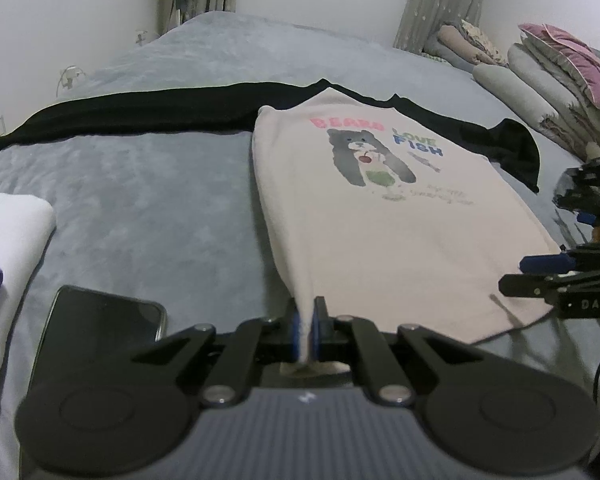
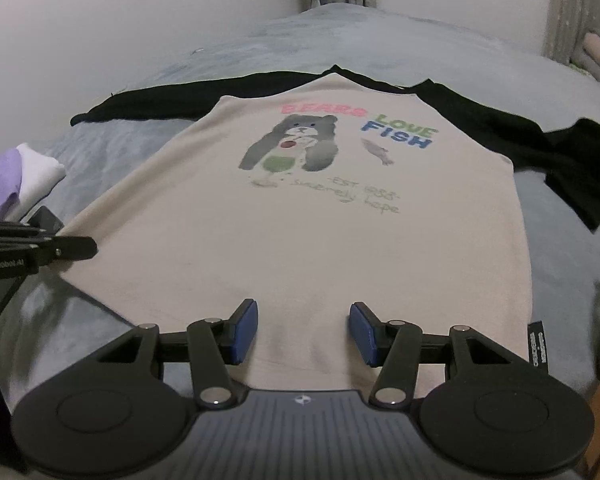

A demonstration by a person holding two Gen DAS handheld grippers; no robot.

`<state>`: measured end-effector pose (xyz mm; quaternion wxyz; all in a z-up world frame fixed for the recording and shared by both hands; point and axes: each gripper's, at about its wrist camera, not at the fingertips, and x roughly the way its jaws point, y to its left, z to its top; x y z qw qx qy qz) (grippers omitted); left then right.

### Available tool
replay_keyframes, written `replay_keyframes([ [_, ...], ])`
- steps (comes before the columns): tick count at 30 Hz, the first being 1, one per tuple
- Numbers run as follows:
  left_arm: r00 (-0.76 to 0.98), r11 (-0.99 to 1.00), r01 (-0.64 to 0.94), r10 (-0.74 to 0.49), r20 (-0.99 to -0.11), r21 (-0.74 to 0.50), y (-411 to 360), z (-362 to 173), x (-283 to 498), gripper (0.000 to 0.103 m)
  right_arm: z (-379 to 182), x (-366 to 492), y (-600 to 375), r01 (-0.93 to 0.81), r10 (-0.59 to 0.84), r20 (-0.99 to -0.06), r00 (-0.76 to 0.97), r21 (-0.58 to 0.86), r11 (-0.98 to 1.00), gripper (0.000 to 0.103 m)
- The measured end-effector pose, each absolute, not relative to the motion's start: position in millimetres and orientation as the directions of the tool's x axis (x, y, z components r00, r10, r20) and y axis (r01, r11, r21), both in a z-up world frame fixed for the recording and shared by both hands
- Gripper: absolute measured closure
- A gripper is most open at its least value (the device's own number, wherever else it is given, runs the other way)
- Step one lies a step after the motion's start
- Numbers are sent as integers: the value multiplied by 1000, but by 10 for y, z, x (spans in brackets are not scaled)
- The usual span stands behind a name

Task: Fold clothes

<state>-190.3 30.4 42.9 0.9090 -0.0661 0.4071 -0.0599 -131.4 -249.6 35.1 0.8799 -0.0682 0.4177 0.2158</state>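
A cream raglan shirt (image 1: 384,232) with black long sleeves and a bear print lies face up on the grey bed; it also shows in the right wrist view (image 2: 308,240). My left gripper (image 1: 308,330) is shut on the shirt's hem at its left bottom corner and lifts that edge slightly. It appears at the left in the right wrist view (image 2: 70,249). My right gripper (image 2: 303,332) is open, hovering over the middle of the shirt's bottom hem, with cloth between the pads. It shows at the right in the left wrist view (image 1: 540,274).
A black phone (image 1: 100,324) lies on the bed (image 1: 148,208) left of the hem. Folded white and purple clothes (image 2: 24,176) sit at the left. Pillows and folded quilts (image 1: 552,80) are stacked at the far right. Curtains and a window stand behind.
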Motion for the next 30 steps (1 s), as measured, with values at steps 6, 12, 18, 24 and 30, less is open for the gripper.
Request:
replay_keyframes([
  [6, 675, 981, 63, -177, -717, -183, 289, 510, -1951, 99, 333, -1314, -2482, -446, 341, -758, 556, 74, 892, 52],
  [12, 676, 984, 65, -167, -717, -168, 273, 539, -1992, 99, 295, -1305, -2416, -466, 355, -760, 545, 79, 881, 52],
  [18, 681, 986, 71, -160, -715, -153, 328, 568, -2047, 99, 229, -1297, -2406, -482, 346, -788, 509, 72, 873, 51],
  [24, 674, 987, 95, -159, -722, -128, 301, 536, -2084, 99, 222, -1293, -2469, -480, 349, -811, 469, 98, 872, 53],
  [30, 670, 988, 90, -155, -726, -129, 348, 524, -2069, 99, 321, -1354, -2465, -505, 381, -767, 516, 87, 859, 53],
])
